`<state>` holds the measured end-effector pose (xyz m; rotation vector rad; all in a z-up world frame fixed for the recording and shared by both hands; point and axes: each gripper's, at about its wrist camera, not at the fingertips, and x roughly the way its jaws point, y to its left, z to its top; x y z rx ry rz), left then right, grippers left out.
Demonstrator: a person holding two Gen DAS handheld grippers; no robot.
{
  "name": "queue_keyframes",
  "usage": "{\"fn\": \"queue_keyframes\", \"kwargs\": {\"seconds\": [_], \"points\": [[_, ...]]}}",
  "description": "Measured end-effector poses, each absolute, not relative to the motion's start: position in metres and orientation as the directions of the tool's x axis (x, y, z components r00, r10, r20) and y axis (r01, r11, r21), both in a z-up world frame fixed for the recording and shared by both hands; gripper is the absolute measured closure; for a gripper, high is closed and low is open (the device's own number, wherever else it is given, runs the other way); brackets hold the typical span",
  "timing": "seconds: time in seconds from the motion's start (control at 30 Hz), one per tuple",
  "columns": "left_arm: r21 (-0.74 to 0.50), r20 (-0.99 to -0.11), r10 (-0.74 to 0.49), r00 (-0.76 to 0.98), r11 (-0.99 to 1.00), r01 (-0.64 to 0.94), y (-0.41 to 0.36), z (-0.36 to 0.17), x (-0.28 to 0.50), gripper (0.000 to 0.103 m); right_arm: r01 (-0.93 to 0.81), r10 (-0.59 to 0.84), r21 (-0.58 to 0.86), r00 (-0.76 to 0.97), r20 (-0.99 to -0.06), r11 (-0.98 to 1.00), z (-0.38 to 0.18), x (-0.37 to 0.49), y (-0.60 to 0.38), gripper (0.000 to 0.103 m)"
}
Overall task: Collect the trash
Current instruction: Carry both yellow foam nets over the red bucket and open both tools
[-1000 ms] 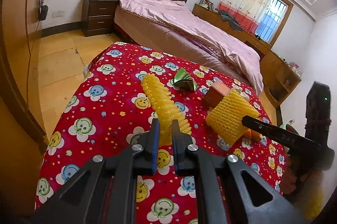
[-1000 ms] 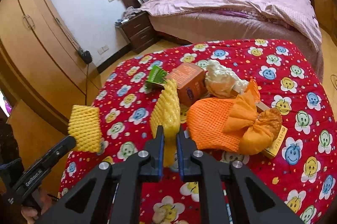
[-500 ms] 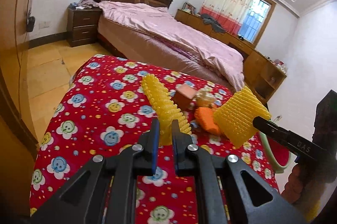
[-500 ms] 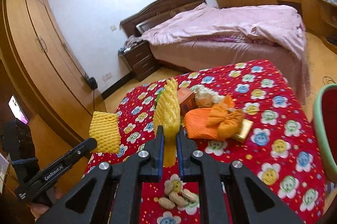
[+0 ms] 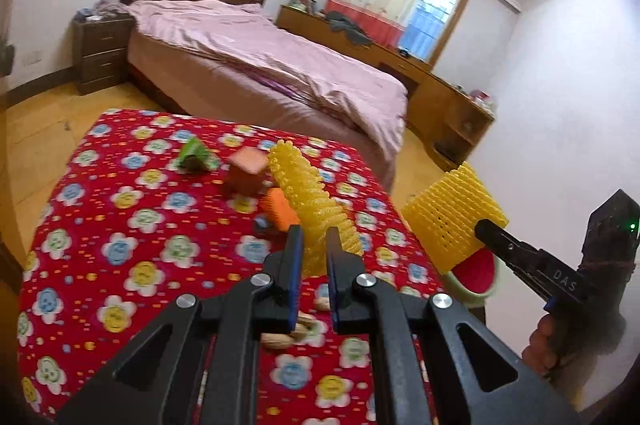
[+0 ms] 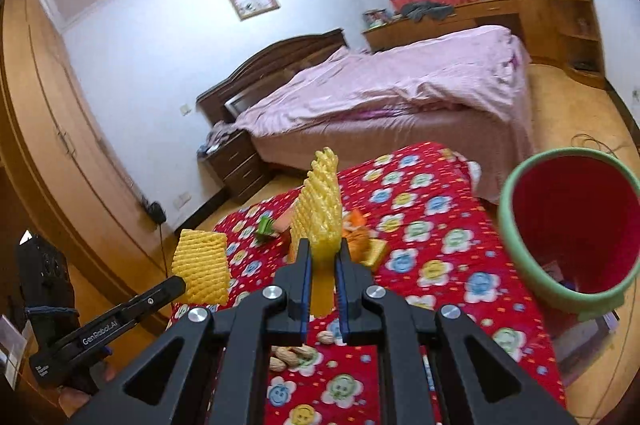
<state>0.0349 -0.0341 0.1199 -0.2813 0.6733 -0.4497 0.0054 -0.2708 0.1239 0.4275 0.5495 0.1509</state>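
Two yellow foam nets (image 5: 310, 201) (image 6: 320, 209) — one per jaws.

Behind the left gripper's (image 5: 311, 245) fingers, the yellow foam net (image 5: 308, 193) hides most of an orange bundle (image 5: 276, 211). Peanuts (image 5: 286, 335) beneath the fingers are partly covered. Right of the fingers, another foam net (image 5: 450, 217) hides most of the bin (image 5: 478, 275). In the right wrist view, the bin's (image 6: 520, 245) far side is cut off; what lies inside it is blurred.
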Motion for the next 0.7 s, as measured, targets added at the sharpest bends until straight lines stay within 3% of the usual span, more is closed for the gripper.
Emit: {"fn": "queue_keyframes", "kwargs": {"seconds": [0.7], "points": [[-0.293,-0.554,-0.615,0.562,0.775,0.559,-0.190,0.136,0.042,0.093,0.232,-0.011,0.485,0.909,-0.417,0.843,0.121,-0.069,-0.393,0.091]]}}
